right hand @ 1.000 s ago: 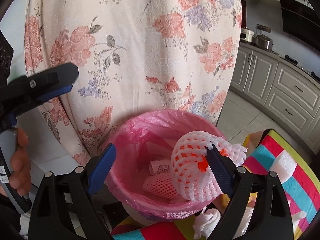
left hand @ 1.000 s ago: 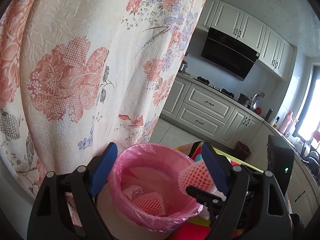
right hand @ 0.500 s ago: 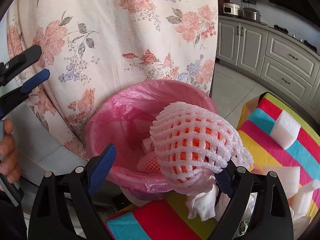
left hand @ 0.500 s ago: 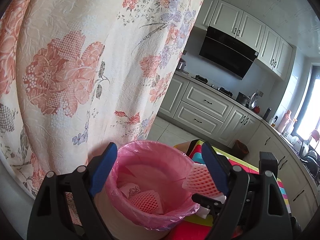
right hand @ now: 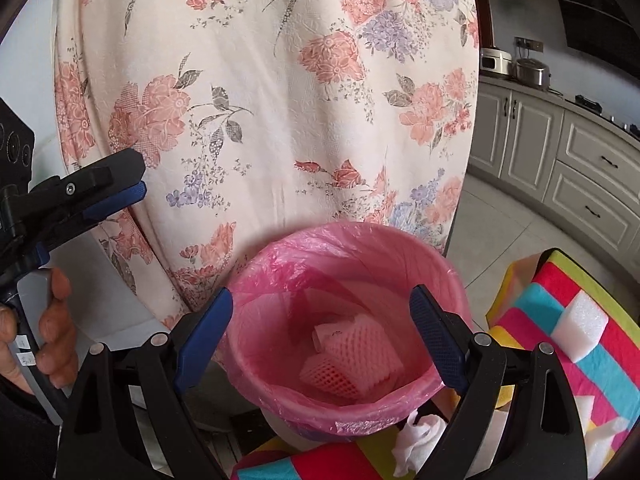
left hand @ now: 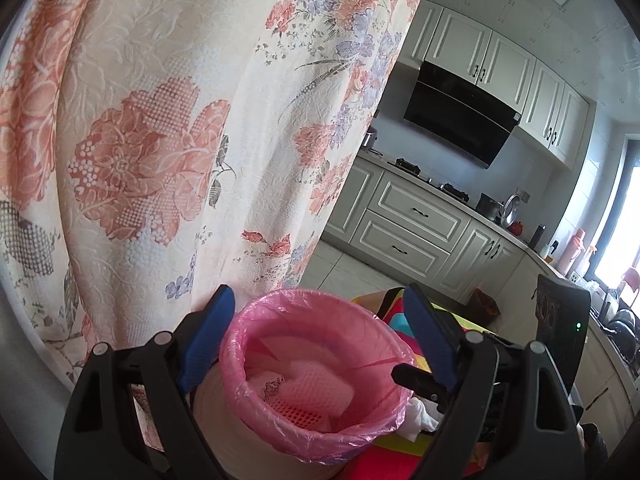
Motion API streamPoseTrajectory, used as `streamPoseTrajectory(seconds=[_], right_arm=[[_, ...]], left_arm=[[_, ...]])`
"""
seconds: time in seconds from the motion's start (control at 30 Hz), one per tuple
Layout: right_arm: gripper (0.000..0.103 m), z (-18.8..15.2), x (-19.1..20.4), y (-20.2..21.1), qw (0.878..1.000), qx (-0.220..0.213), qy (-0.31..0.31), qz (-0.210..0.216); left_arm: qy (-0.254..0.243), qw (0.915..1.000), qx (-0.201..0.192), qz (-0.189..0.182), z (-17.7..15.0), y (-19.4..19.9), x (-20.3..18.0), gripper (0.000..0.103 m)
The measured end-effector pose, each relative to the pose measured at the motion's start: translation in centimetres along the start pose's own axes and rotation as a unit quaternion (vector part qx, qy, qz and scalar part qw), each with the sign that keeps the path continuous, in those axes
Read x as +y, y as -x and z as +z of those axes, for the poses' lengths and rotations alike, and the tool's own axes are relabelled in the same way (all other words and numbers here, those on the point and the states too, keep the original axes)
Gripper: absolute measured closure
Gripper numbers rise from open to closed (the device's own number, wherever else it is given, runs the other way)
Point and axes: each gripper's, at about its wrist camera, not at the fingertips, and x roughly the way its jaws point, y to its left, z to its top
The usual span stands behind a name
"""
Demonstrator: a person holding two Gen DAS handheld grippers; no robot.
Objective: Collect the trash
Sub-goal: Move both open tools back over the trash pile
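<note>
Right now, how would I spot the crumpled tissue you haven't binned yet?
Find the bin with the pink liner in front of the flowered curtain. At its base, on the striped cloth, lies the crumpled tissue. Unlike the blocky white foam farther right, it is soft and wrinkled.

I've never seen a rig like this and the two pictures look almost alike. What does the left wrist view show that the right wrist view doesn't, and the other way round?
Only the left wrist view shows the black range hood, plus the bottles by the window.

Only the right wrist view shows the person's hand holding the left gripper, the white foam block on the striped cloth, and the rice cooker.

Both show the pink-lined bin with foam nets inside, the crumpled tissue beside it, and the floral curtain.
</note>
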Motion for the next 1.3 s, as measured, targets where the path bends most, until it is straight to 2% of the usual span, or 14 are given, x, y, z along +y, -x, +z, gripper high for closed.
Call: streamPoseTrajectory(seconds=[0.2,0.43,0.77,1.07,1.3], right_arm=[[0.018,-1.3,-1.7,1.7,0.999,-0.014,-0.020,-0.041],[0.018,-3.9,-5.1,7.0,0.991,-0.042,-0.055,-0.115],[0.018,-11.1,-11.0,15.4,0.966,-0.057,-0.122,-0.223],[0.018,-16.7,-13.0,19.5,0.952,-0.057,-0.163,-0.251],[0.018,-19.5,-13.4,21.2,0.947,-0.062,-0.182,-0.259]], left_arm=[[-0.001,1.0000,0.006,-0.007,-0.3,-0.4,-0.2,0.020],[-0.014,0.9995,0.024,-0.017,-1.6,-1.5,-2.1,0.020],[-0.052,0.9970,0.047,-0.032,-4.7,-2.8,-7.1,0.020],[-0.083,0.9941,0.058,-0.041,-8.0,-3.2,-11.5,0.017],[-0.121,0.9884,0.085,-0.034,-10.2,-3.6,-13.9,0.017]])
